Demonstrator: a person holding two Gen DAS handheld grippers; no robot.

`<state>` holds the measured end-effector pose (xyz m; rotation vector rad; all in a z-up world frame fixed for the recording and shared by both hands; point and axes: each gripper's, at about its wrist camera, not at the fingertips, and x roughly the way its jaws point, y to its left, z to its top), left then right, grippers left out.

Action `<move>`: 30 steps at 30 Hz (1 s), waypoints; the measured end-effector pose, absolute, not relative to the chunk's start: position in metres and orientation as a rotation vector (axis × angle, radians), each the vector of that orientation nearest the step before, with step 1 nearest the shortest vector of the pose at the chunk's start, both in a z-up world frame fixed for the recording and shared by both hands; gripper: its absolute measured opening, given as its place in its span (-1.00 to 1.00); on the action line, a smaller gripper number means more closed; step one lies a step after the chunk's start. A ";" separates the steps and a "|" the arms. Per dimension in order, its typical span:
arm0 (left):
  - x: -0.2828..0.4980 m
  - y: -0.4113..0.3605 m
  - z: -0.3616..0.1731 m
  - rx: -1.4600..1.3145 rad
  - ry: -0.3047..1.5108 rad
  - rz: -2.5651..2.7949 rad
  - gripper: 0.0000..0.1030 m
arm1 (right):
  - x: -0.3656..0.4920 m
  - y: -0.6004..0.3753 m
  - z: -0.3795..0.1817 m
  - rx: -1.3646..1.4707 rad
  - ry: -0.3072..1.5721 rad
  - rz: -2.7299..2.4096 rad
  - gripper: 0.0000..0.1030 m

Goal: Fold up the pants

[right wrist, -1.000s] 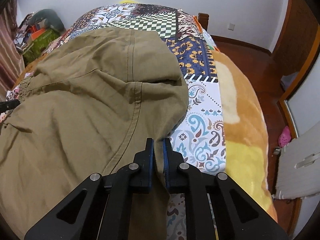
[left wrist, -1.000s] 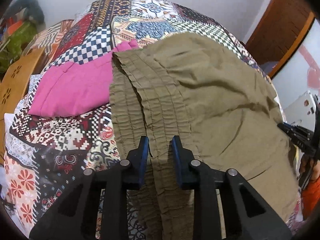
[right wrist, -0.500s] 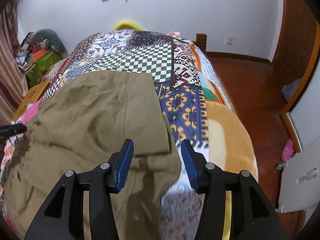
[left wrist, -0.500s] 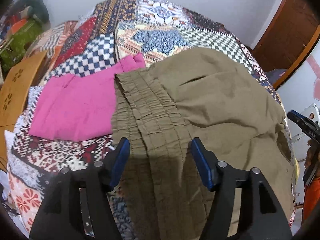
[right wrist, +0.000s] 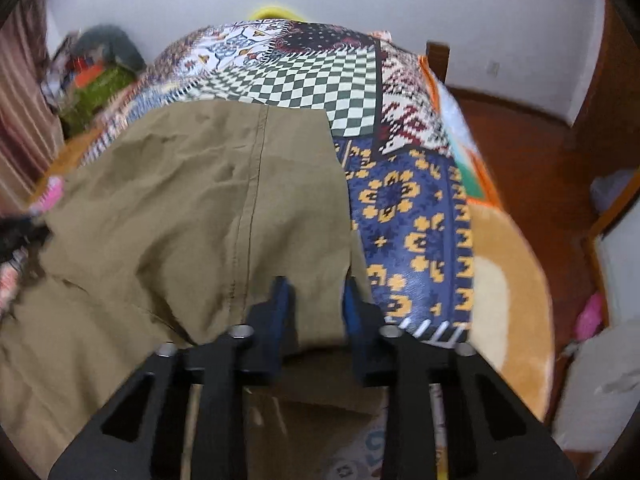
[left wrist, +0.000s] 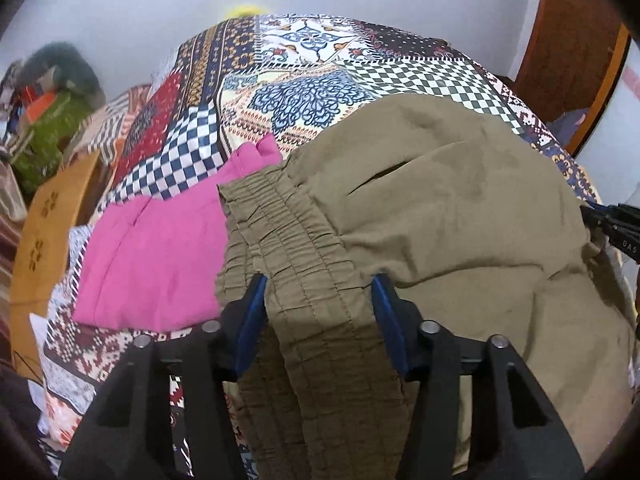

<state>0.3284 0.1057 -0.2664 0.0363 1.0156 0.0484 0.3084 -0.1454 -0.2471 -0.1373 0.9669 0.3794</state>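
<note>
Between the blue pads of the left gripper [left wrist: 318, 300] lies the gathered elastic waistband [left wrist: 288, 240] of the olive pants [left wrist: 460, 216]. The band runs straight out from the jaws, away from the camera, so its long axis lies along the fingers rather than across them. The jaws stand about half open and are closing; the pads flank the band at its two edges, and it is not clear that they press on it yet, so no firm grip can be read.

At the opposite end, the right gripper [right wrist: 316, 300] straddles the hem edge of the pants [right wrist: 200, 208], where the doubled leg ends on the patterned bedspread [right wrist: 404, 200]. Its jaws show a narrow gap and are closing, with fabric between them. The view is blurred, so contact of the pads cannot be confirmed.

The garment lies crosswise between the two grippers, waistband toward the left hand, legs toward the right. Each hand is nearest its own end. The leg seam [right wrist: 250, 208] runs away from the right jaws toward the far fold edge.

Beyond the waistband, a pink garment [left wrist: 160, 248] lies flat on the bedspread [left wrist: 312, 96], touching the band's left edge. The right gripper's tip [left wrist: 612, 224] appears at the far right of the left view.

Judgement: the next fold depends on both jaws securing their ends together.
</note>
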 end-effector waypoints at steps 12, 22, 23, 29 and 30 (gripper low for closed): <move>0.335 0.109 -0.270 0.092 1.015 0.079 -0.07 | 0.302 -0.150 -0.255 -0.202 0.961 0.355 -0.83; 0.325 0.122 -0.242 0.014 0.990 0.014 0.00 | 0.309 -0.150 -0.240 -0.186 1.007 0.356 -0.77; 0.324 0.123 -0.237 0.012 0.978 0.019 0.08 | 0.310 -0.150 -0.235 -0.169 1.001 0.364 -0.69; 0.337 0.143 -0.216 -0.005 0.919 0.073 0.22 | 0.324 -0.147 -0.200 -0.110 0.902 0.375 -0.24; 0.341 0.146 -0.216 -0.011 0.919 0.079 0.23 | 0.327 -0.145 -0.196 -0.109 0.892 0.374 -0.24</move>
